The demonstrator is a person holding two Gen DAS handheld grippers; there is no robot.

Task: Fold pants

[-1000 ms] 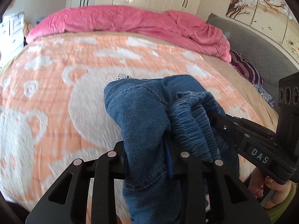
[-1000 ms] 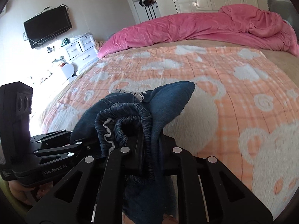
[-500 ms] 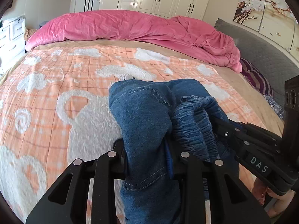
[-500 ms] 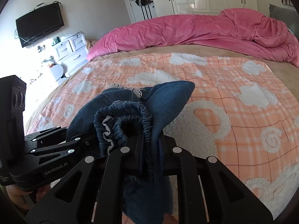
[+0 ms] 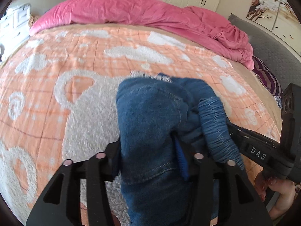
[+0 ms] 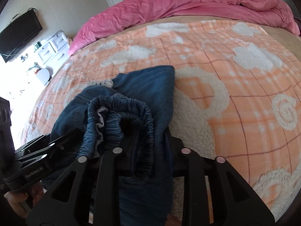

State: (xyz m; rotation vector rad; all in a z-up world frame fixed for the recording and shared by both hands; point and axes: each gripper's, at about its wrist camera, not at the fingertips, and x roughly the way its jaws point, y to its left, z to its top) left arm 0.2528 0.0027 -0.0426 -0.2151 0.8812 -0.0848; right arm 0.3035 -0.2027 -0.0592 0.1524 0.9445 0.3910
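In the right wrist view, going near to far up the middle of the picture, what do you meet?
Right gripper with the blue pants between its fingers → orange bear-pattern blanket → pink duvet heaped across the far end of the bed.

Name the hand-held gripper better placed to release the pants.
Probably the left hand-held gripper: it gapes wider than the right hand-held gripper, both having just been opening with the blue denim pants between.

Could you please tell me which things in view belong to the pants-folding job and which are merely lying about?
Belonging to the job: blue denim pants; left gripper; right gripper; both have just been opening, denim between the fingers; orange blanket underneath.

Lying about: pink duvet; television; white drawers.
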